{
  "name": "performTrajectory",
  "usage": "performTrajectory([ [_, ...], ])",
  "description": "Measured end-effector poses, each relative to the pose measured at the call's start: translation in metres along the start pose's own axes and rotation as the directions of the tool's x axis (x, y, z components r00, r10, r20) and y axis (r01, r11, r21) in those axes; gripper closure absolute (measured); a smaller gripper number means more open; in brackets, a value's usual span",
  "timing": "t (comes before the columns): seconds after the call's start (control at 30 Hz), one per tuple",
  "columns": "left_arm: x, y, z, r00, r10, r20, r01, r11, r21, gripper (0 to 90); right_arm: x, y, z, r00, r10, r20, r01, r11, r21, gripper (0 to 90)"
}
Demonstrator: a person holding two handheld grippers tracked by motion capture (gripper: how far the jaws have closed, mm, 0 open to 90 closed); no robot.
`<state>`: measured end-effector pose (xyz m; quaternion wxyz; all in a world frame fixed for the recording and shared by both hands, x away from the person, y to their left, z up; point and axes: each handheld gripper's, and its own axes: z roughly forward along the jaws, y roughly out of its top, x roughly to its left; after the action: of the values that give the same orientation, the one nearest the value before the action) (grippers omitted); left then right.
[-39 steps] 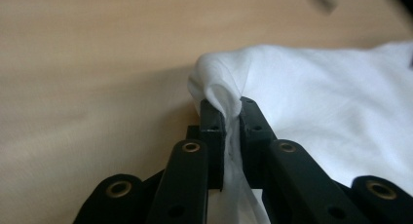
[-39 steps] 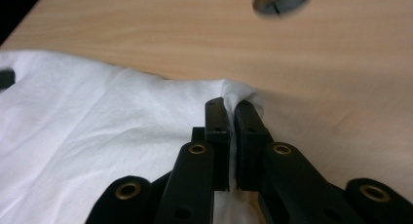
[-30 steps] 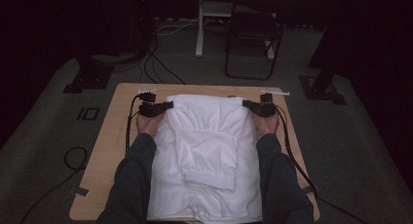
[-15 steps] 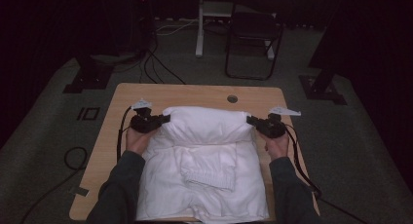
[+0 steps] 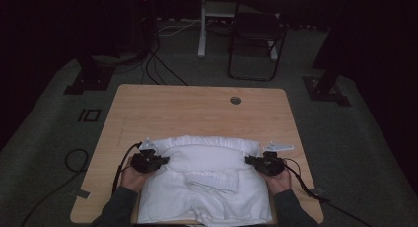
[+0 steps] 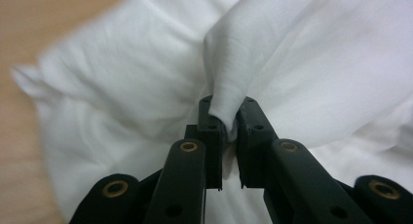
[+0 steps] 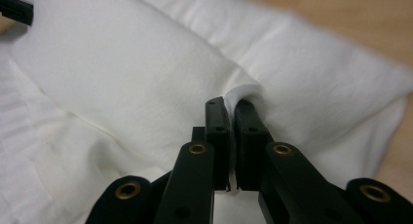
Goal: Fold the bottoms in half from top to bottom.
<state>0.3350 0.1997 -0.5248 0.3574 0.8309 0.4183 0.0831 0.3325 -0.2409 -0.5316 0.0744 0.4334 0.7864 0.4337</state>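
White garment [image 5: 204,187] spread across the near half of the wooden table [image 5: 197,108], soft cotton-like weave, matte, puffed into rounded folds. Folded over along its far edge into a thick, pillow-like roll; a ribbed band [image 5: 212,181] lying across the middle, flat and slightly crinkled.

Left gripper [image 5: 156,162] at the garment's left edge, black hard plastic with brass-coloured rivets; jaws clamped together on a pinched ridge of the white cloth [image 6: 229,95], which rises from between the pads in a smooth tapering fold. Right gripper [image 5: 256,161] at the right edge, same build; jaws pressed tight on a thin bunched lip of cloth [image 7: 241,95], the fabric pulled taut and smooth away from it.

Both hands low near the tabletop, cables trailing off behind. Table surface pale wood grain, rounded corners, 1 small round hole [image 5: 235,100] near the far edge.
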Motion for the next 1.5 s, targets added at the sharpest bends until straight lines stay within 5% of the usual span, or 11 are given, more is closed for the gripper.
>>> performTrajectory([
  [0.27,0.002,0.012,0.015,0.9979,0.009,-0.064,-0.009,0.9999,-0.008,83.3,0.002,0.009,0.016,0.9953,-0.050,0.083,0.046,0.997,0.054,86.3],
  [0.53,0.020,0.032,0.035,0.9961,-0.051,-0.072,0.046,0.9969,-0.063,83.4,-0.016,0.020,0.027,0.9915,-0.014,0.129,0.012,1.000,0.018,86.1],
  [0.67,0.025,0.044,0.045,0.9931,-0.067,-0.096,0.060,0.9956,-0.072,83.4,-0.019,0.031,0.036,0.9790,-0.055,0.196,0.050,0.998,0.031,86.0],
  [0.97,0.043,0.068,0.065,0.9828,-0.138,-0.123,0.126,0.9869,-0.101,83.5,-0.036,0.058,0.059,0.9603,-0.050,0.274,0.039,0.998,0.044,85.9],
  [1.1,0.044,0.072,0.066,0.9812,-0.141,-0.132,0.130,0.9877,-0.088,83.6,-0.037,0.059,0.061,0.9602,-0.028,0.278,0.020,0.999,0.033,86.0],
  [1.27,0.044,0.076,0.055,0.9803,-0.156,-0.120,0.145,0.9843,-0.101,86.5,-0.038,0.066,0.043,0.9661,-0.013,0.258,0.016,1.000,-0.010,86.7],
  [1.33,0.043,0.083,0.029,0.9803,-0.180,-0.082,0.162,0.9694,-0.184,86.9,-0.036,0.072,0.027,0.9693,-0.002,0.246,0.018,0.998,-0.063,86.8],
  [1.37,0.043,0.083,0.029,0.9803,-0.180,-0.082,0.162,0.9694,-0.184,86.9,-0.036,0.072,0.027,0.9693,-0.002,0.246,0.018,0.998,-0.063,86.8],
  [1.5,0.029,0.099,-0.021,0.9916,-0.126,-0.032,0.109,0.9409,-0.321,87.0,-0.028,0.089,-0.009,0.9697,-0.024,0.243,0.068,0.983,-0.173,86.9],
])
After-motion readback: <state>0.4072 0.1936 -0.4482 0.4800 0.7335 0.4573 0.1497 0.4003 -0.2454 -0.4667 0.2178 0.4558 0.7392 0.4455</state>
